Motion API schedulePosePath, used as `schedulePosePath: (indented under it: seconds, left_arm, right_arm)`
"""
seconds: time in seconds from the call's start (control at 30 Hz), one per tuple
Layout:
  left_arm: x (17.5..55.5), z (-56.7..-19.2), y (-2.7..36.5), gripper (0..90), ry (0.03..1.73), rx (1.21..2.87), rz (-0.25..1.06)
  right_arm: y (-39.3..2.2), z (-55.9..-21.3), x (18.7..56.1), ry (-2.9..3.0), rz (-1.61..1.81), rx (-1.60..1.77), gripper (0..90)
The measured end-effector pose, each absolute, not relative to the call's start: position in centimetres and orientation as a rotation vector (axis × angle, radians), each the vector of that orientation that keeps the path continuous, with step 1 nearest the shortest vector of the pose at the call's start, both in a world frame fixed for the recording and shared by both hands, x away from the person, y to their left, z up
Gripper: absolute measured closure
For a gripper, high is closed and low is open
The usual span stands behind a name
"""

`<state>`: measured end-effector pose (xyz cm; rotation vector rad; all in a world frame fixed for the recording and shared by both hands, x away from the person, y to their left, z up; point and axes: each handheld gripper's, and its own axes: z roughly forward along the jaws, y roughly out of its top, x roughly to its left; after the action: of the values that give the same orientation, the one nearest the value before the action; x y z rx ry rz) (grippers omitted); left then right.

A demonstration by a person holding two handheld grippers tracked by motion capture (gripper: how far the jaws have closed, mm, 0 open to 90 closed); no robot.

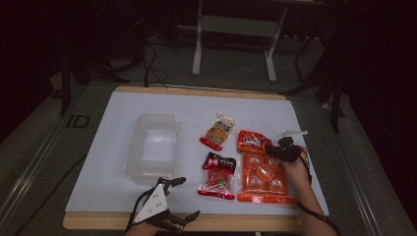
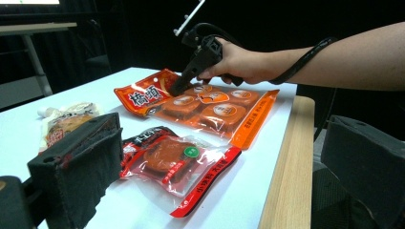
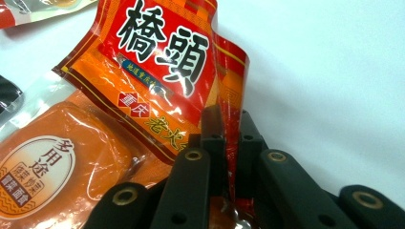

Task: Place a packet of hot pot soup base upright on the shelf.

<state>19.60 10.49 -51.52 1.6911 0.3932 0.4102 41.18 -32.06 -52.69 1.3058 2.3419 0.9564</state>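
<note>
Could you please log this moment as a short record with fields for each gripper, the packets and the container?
right gripper: shut, pinching an edge of the red packet
left gripper: open, holds nothing, at the table's near edge
red packet: lies partly on the orange multipack
other packets: pale pouch; dark red packet
clear container: empty, left of the packets

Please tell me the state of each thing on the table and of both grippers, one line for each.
Right gripper: shut, pinching the edge of the red packet.
Red packet: lying partly on the orange pack, edge clamped.
Orange pack: flat, sealed.
Dark red packet: flat, sealed, untouched.
Spout pouch: lying flat, untouched.
Clear container: upright, open, empty.
Left gripper: open, holding nothing.
</note>
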Motion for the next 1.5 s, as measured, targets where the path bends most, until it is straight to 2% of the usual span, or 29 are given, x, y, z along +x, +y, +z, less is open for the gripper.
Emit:
schedulePosePath:
  seconds: [0.53, 0.87, 0.9, 1.03, 1.5]
  left_arm:
    - [20.0, -51.4, 11.0, 1.1, 0.450, 1.666, 0.441]
    - [20.0, -51.1, 11.0, 1.1, 0.473, 1.674, 0.423]
    - [20.0, -50.9, 11.0, 1.1, 0.492, 1.683, 0.382]
    - [19.9, -50.6, 10.8, 1.1, 0.506, 1.692, 0.365]
    - [19.7, -48.9, 10.2, 1.1, 0.515, 1.702, 0.401]
  right_arm:
    - [-33.5, -49.6, 39.2, 2.269, 1.028, 1.261, 88.4]
    - [-33.3, -46.7, 37.4, 2.225, 1.092, 1.174, 88.4]
    - [-33.2, -46.2, 36.9, 2.216, 1.110, 1.153, 88.3]
    - [-33.1, -45.3, 36.1, 2.201, 1.135, 1.123, 88.3]
    - [-32.0, -41.5, 32.4, 2.163, 1.212, 0.937, 88.2]
